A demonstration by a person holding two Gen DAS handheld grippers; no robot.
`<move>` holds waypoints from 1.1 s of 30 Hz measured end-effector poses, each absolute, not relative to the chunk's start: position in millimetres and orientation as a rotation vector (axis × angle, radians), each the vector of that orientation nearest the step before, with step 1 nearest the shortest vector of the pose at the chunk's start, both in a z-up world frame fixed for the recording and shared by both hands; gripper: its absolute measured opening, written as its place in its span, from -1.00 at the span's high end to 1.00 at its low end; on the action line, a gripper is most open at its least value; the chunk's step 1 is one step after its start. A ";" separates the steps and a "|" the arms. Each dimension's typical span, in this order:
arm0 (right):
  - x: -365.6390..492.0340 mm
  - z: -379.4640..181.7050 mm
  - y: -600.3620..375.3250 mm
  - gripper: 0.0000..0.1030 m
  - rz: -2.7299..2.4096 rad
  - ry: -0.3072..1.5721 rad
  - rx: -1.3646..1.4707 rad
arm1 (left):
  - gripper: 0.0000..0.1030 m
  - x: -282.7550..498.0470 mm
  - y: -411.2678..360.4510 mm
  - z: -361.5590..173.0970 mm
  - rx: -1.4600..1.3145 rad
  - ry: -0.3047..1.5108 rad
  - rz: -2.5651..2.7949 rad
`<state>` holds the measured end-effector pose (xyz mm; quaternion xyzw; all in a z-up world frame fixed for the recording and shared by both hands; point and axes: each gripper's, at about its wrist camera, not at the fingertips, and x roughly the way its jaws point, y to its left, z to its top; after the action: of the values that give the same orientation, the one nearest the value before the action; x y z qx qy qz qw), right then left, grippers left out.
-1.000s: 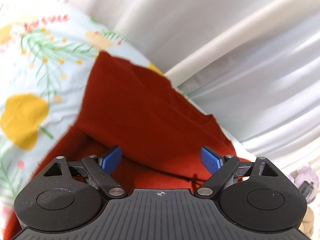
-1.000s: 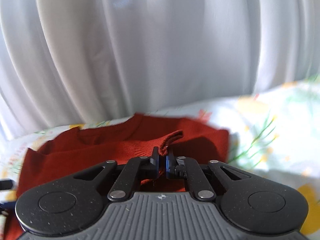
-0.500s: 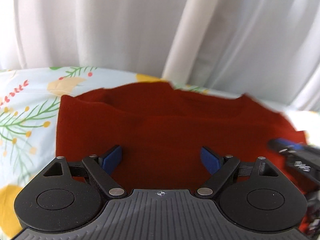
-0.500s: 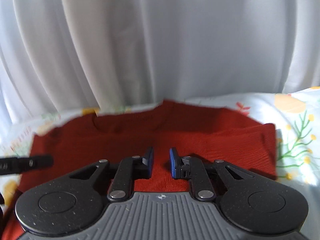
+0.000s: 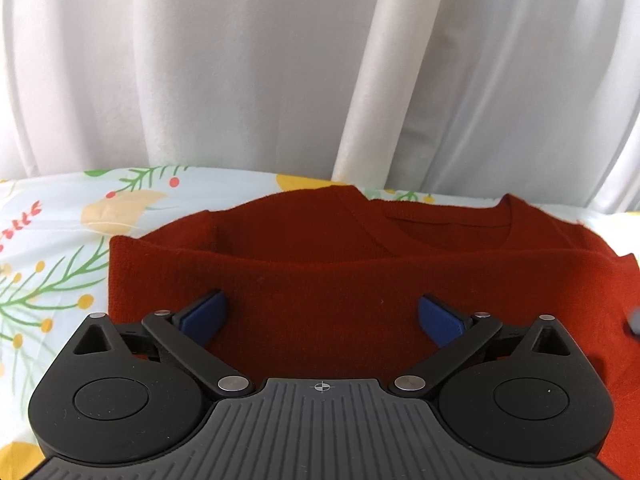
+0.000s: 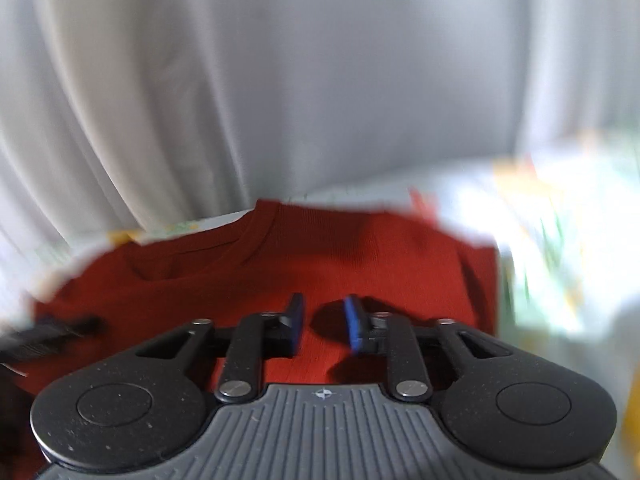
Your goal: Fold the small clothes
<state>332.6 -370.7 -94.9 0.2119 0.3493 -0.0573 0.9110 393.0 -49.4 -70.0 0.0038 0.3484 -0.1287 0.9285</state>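
Note:
A small rust-red knit sweater (image 5: 320,280) lies on a floral bedsheet (image 5: 60,240), its lower part folded up over the body, its neckline (image 5: 448,224) toward the curtain. My left gripper (image 5: 322,318) hovers over the folded part with its jaws opening wide and nothing pinched between them. In the right wrist view the same sweater (image 6: 360,256) fills the middle. My right gripper (image 6: 323,322) is over it, jaws opening, only flat cloth below the gap. The left gripper's tip (image 6: 52,336) shows blurred at the left edge there.
A white curtain (image 5: 280,80) hangs close behind the bed along the far edge. The patterned sheet (image 6: 560,240) extends to the right of the sweater in the right wrist view, which is blurred by motion.
My right gripper let go of the sweater's hem and its jaws spread apart. The left wrist view rolled level and now faces the curtain. The sweater's lower part now lies folded over the body.

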 end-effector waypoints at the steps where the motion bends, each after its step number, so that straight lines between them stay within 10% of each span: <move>1: 317.1 -97.3 -376.6 0.38 -0.101 0.732 0.526 | -1.00 390.7 -50.2 -69.9 0.009 0.704 -0.261; 7: 290.4 -119.0 -396.5 0.38 -0.097 0.710 0.786 | -1.00 379.0 -61.0 -65.4 0.048 0.722 -0.229; 11: 301.3 -127.5 -403.6 0.89 -0.074 0.726 0.897 | -1.00 372.6 -52.8 -57.1 -0.002 0.755 -0.231; 15: 288.3 -137.8 -418.7 0.90 0.010 0.701 1.112 | -1.00 365.3 -39.4 -52.8 -0.012 0.766 -0.199; 23: 294.1 -101.1 -369.5 0.78 -0.123 0.782 0.405 | -1.00 348.6 -35.9 -50.7 0.061 0.776 -0.220; 33: 306.7 -87.4 -355.5 0.70 -0.056 0.688 0.211 | -1.00 343.2 -32.1 -60.6 0.063 0.773 -0.146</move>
<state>306.7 -355.5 -87.4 0.1031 0.3366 -0.0274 0.9356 343.2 -32.1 -60.6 0.0309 0.3765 -0.0711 0.9232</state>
